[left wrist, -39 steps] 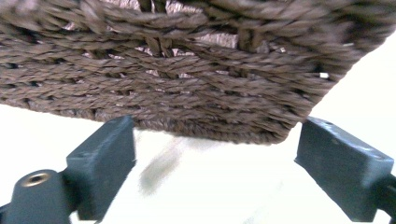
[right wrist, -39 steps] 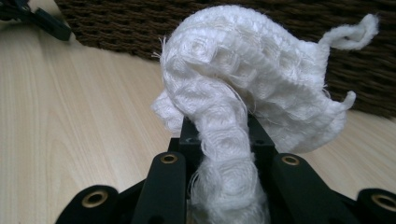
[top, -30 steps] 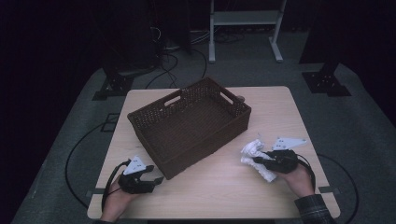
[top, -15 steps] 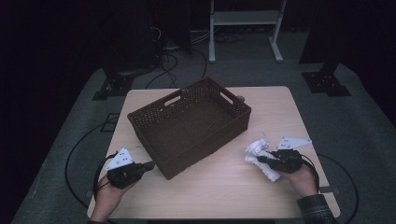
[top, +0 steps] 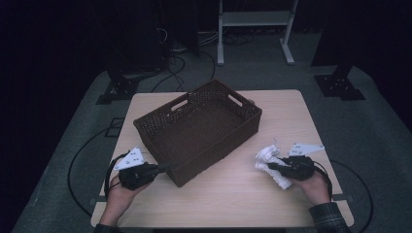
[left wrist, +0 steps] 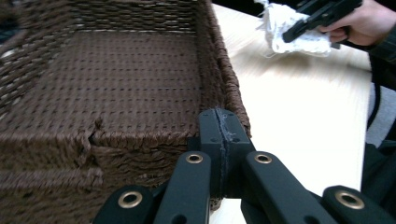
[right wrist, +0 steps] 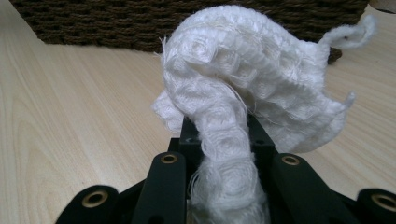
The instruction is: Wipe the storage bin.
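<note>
High view first: a dark woven basket (top: 198, 130) sits at an angle in the middle of a pale wooden table (top: 233, 194), and a person's hands come in from the near edge, each holding a black tool. On the left, the left gripper (top: 163, 168) points at the near corner of the basket, its tip right at the wicker wall. On the right, the right gripper (top: 270, 165) lies low over the table with a crumpled white cloth (top: 269, 162) bunched around its tip, well apart from the basket's near right wall.

Left gripper view shows the two black jaws pressed flat together with only a thin seam between them and nothing caught in it. They have just been closing. Their tip stands right at the basket's rim corner; whether it actually touches the weave I cannot tell. Beyond, across the bare tabletop, the other hand holds its tool against the cloth.

Right gripper view shows the jaws part-way closed, clamped on a twisted strand of the cloth that runs down between them. The rest of the cloth billows up in a rounded heap ahead of the jaws, its lower edge resting on the table, with the basket's wall behind it.
</note>
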`<state>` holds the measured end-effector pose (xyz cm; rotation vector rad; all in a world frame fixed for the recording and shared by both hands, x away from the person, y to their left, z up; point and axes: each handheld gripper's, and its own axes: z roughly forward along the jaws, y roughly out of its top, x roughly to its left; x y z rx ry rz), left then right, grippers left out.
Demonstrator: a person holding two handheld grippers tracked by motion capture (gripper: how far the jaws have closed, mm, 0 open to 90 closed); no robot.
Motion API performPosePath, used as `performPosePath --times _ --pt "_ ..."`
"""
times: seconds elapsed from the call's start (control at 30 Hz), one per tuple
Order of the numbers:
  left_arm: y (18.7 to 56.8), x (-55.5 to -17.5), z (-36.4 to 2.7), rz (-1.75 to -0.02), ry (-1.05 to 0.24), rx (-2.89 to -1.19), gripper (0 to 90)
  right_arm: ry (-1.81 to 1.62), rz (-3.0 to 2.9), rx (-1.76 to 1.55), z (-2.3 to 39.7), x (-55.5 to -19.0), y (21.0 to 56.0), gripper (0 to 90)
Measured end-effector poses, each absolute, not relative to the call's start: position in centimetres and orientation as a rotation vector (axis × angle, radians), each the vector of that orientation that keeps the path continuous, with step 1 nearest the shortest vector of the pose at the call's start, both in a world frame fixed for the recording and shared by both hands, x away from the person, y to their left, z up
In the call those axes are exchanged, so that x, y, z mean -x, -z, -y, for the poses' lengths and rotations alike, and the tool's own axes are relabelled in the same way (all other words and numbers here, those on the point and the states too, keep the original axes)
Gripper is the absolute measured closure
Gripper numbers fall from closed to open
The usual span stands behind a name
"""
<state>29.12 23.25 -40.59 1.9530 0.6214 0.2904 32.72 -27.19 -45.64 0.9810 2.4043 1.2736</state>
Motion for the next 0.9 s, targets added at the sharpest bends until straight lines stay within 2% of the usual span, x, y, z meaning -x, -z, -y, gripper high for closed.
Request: performPosePath --times 0.4,0.9 --pt "40.3 -30.6 -17.2 -0.512 -0.23 -1.993 89.5 -1.268 -2.398 -0.998 27.8 -31.9 45.9 74.1" --pt "40.3 -32.8 -11.6 -0.446 -0.18 -2.009 89.5 -1.287 -2.365 -1.018 28.3 -32.2 45.6 74.0"
